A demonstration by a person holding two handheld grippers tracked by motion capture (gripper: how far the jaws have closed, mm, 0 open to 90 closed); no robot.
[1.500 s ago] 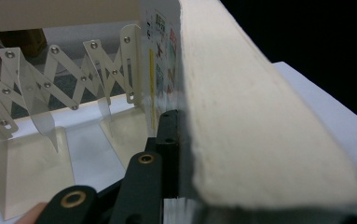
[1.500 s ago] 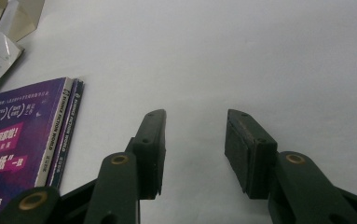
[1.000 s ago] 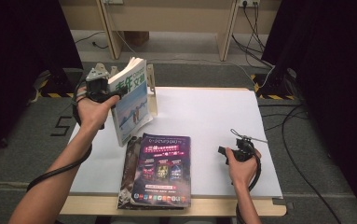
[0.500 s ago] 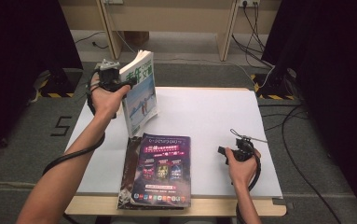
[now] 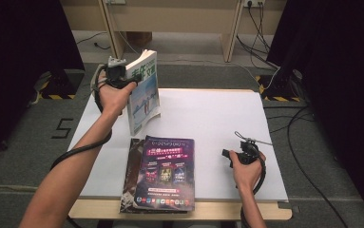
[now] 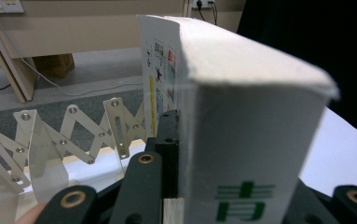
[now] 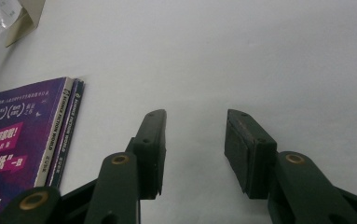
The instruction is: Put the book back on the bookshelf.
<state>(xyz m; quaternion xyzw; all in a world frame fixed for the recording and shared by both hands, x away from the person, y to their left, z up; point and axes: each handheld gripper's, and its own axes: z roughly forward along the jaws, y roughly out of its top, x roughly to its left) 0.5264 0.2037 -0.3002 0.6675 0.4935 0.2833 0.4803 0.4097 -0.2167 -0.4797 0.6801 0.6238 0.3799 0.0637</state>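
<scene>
Left claw (image 5: 131,81) is clamped on the top edge of the thick white book (image 5: 144,92), and I see that book standing upright near the far left corner of the desk (image 5: 217,118), its lower edge down on the white top. From the left gripper view the book's (image 6: 241,140) page block sits between my jaws, with a green printed character low on its spine. Right claw (image 5: 226,154) rests low on the desk toward the near right side, its jaws parted with nothing between them; the right gripper view shows bare white surface in that gap. Just left of it lies the stack of purple magazines (image 5: 163,173), flat at the near edge of the desk, well apart from the upright book
</scene>
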